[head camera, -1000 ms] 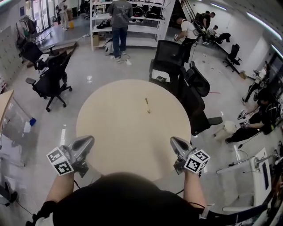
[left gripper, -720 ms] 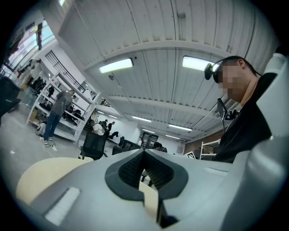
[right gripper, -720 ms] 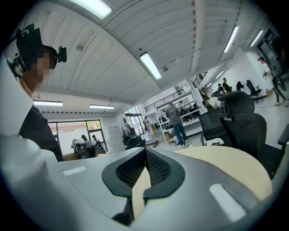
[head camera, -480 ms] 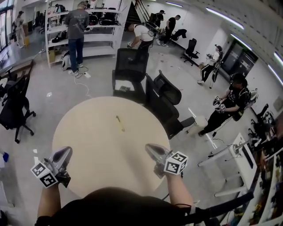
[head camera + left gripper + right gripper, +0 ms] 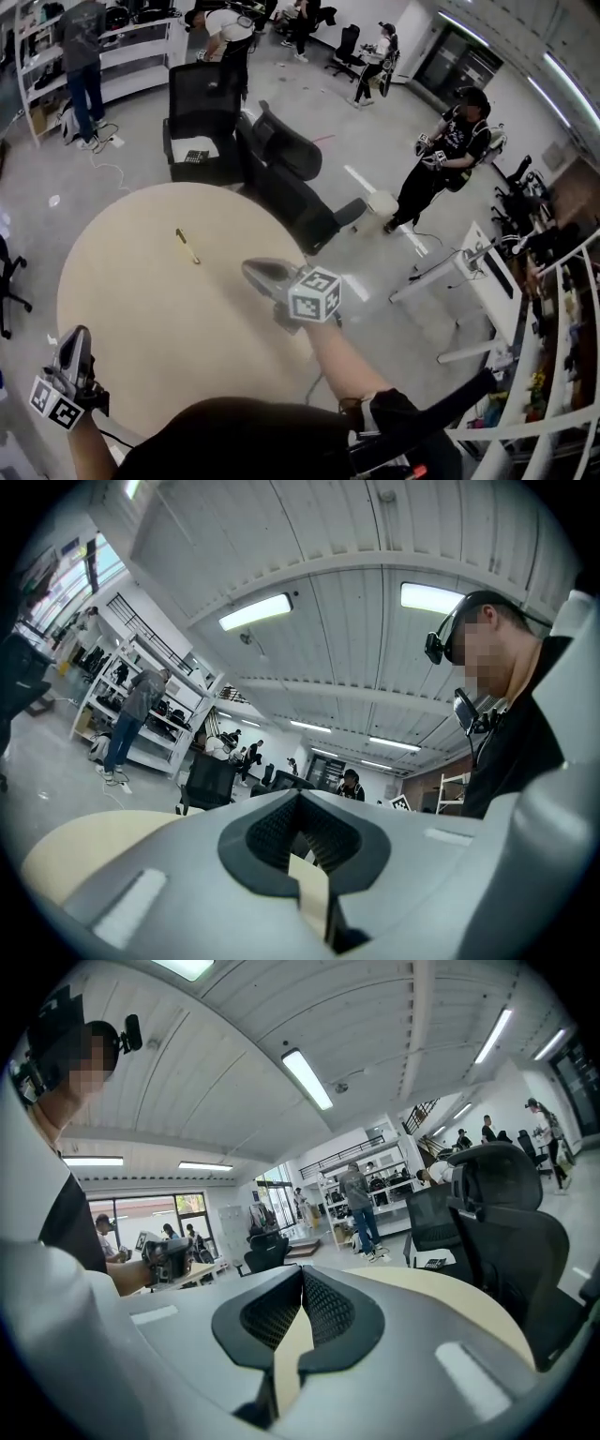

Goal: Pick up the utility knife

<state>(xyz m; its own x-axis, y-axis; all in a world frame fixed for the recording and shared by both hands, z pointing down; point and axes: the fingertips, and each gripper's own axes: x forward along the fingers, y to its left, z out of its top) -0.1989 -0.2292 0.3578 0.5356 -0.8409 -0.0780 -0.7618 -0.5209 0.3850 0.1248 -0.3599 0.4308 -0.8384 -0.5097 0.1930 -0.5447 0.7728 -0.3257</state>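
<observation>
Head view: utility knife point(image 5: 187, 247), diagonal axis

Utility knife point(image 5: 187, 246) too small for detail, near edge of the table point(image 5: 141, 314) behind the person's torso point(image 5: 244, 441)

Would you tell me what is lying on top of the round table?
A yellow utility knife lies on the round table, toward its far side. The right gripper and arm cover part of the near edge.
</observation>
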